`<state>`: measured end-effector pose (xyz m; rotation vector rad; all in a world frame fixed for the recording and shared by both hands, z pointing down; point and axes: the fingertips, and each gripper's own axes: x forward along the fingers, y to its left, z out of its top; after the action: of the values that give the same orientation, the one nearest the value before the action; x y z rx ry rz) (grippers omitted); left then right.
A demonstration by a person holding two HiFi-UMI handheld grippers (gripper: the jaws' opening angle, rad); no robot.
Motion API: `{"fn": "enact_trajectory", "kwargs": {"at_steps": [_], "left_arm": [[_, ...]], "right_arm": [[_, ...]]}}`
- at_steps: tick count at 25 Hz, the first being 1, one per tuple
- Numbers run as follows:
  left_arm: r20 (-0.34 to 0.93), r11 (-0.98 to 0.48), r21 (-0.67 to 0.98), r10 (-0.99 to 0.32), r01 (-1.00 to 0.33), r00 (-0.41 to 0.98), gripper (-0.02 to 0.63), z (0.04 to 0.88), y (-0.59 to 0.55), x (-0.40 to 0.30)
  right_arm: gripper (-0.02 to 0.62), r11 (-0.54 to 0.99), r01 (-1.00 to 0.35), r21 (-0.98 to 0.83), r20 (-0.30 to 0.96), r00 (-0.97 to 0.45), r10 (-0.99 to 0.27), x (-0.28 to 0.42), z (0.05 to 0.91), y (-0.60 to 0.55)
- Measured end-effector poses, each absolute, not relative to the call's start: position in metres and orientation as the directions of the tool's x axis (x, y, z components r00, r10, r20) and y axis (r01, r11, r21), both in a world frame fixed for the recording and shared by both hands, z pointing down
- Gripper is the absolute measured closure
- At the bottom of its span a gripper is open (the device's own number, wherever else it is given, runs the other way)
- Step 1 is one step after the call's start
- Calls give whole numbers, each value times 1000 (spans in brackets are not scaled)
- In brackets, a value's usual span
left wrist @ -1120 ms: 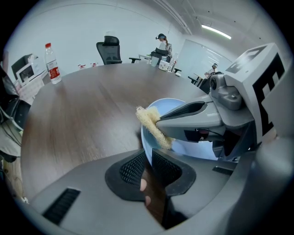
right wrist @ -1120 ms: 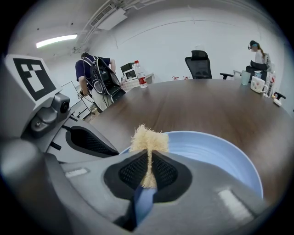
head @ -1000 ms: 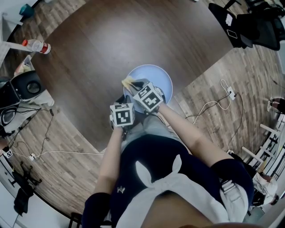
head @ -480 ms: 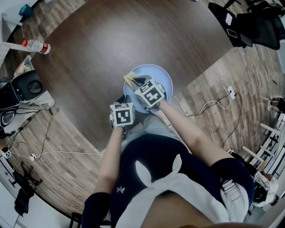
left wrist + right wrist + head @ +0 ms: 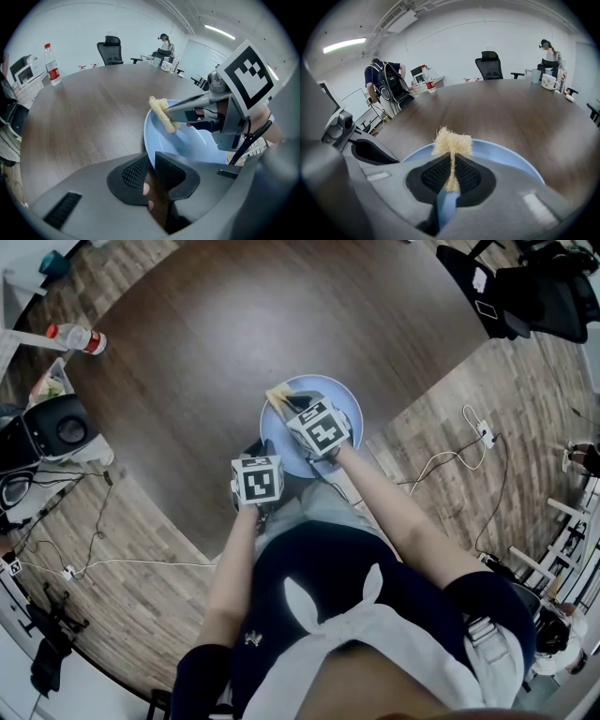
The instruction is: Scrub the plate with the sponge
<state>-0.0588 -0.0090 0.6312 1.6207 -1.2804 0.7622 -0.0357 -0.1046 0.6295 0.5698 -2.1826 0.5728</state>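
- The light-blue plate (image 5: 339, 396) lies at the near edge of the brown bench (image 5: 234, 324). The only thing in it is the yellow sponge (image 5: 451, 140), at its far left rim.
- The right claw (image 5: 451, 165) reaches across the plate, clamped tight on the sponge.
- The left claw (image 5: 151, 161) is all but closed, pinching the plate's near rim.

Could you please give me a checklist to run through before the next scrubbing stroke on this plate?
1. Left tool shut on the plate at its near rim: ok.
2. Right tool shut on the sponge: ok.
3. Sponge at the plate's far rim: ok.
4. Sponge pressing on the plate: cannot tell.
5. Plate flat on the table: cannot tell.
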Motion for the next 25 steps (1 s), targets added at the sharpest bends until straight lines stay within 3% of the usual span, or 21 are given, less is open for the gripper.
{"fn": "enact_trajectory", "kwargs": {"at_steps": [25], "left_arm": [[871, -40, 276, -412, -960, 267, 552, 628, -4, -57]], "right_arm": [[572, 630, -757, -176, 828, -460, -321, 22, 629, -134]]}}
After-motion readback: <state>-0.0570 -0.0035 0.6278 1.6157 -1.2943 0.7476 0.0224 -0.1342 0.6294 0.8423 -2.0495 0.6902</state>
